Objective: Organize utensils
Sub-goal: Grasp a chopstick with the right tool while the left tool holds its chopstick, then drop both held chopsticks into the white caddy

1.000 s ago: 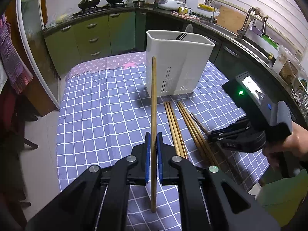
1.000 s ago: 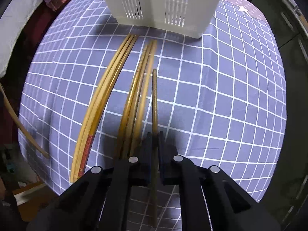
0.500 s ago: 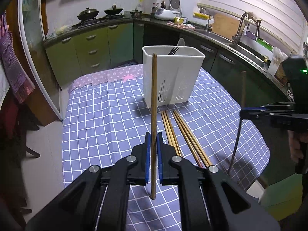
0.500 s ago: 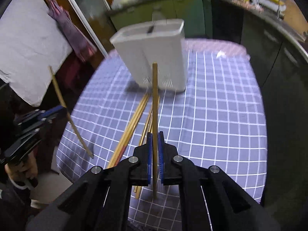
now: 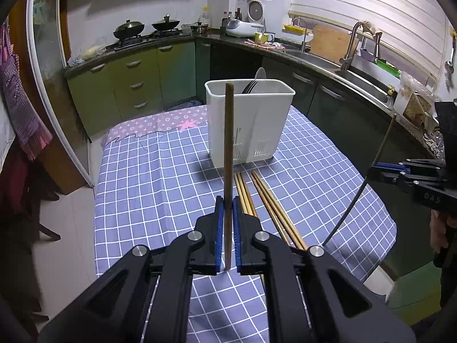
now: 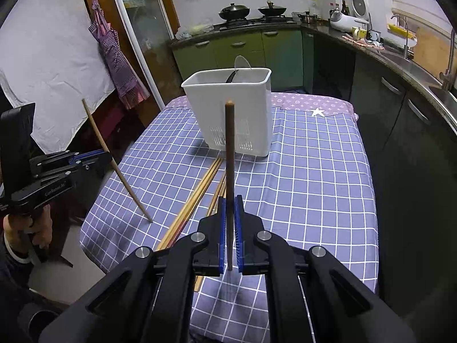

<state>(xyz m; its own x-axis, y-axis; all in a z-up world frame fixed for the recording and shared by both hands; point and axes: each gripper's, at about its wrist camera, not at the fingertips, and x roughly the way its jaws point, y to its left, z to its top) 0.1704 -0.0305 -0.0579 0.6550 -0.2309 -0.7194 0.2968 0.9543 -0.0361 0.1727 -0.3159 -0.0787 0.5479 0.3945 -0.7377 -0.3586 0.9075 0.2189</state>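
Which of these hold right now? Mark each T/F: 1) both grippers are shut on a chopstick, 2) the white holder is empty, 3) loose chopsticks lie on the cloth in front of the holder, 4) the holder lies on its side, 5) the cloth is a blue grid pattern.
1) True. The left gripper is shut on the left chopstick, and the right gripper on the right chopstick.
2) False. The holder has a fork and a spoon sticking out of it.
3) True. The loose chopsticks lie on the cloth.
4) False. It stands upright, open end up.
5) True.
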